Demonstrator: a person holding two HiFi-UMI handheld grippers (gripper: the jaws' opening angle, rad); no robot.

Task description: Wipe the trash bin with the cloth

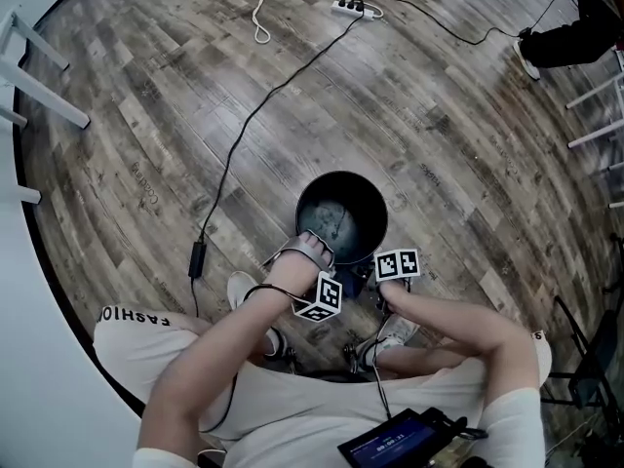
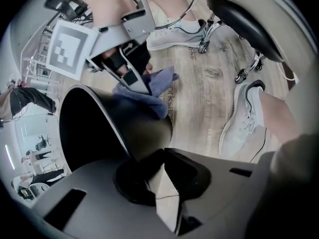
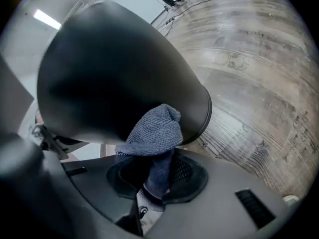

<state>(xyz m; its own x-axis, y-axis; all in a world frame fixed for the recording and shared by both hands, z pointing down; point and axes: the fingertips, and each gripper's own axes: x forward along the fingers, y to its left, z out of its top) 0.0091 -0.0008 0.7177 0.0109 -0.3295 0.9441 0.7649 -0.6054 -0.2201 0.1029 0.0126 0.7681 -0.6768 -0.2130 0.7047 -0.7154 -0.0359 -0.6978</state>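
Protruding from right hand-held gripper (image 3: 155,182): cloth (image 3: 158,131).

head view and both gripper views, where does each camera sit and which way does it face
Head view: on the person's head, facing steeply down at the trash bin on the wood floor; both arms and lap show.
Left gripper view: on the left gripper, facing along jaws shut on the bin's rim; a shoe shows.
Right gripper view: on the right gripper, facing the bin's outer wall, jaws shut on the cloth; no body part clear.
Shared: all three show the bin.
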